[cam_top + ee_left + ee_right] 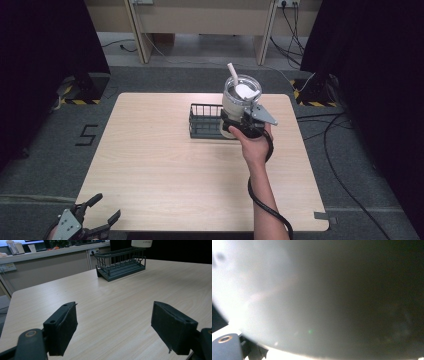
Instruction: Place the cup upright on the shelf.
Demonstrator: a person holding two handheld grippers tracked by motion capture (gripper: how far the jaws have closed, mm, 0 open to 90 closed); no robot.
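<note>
The tumbler (240,95) stood upright, long axis vertical, its white straw (233,74) leaning toward 11 o'clock out of the clear lid. My right gripper (239,119) was clamped around its lower body, holding it off the counter (150,160) over the 3 o'clock end of the dark wire rack (204,121). In the right gripper view the pale cup wall sat blurred against the lens. My left gripper (102,212) hung wide open and empty at the counter's 7 o'clock corner.
</note>
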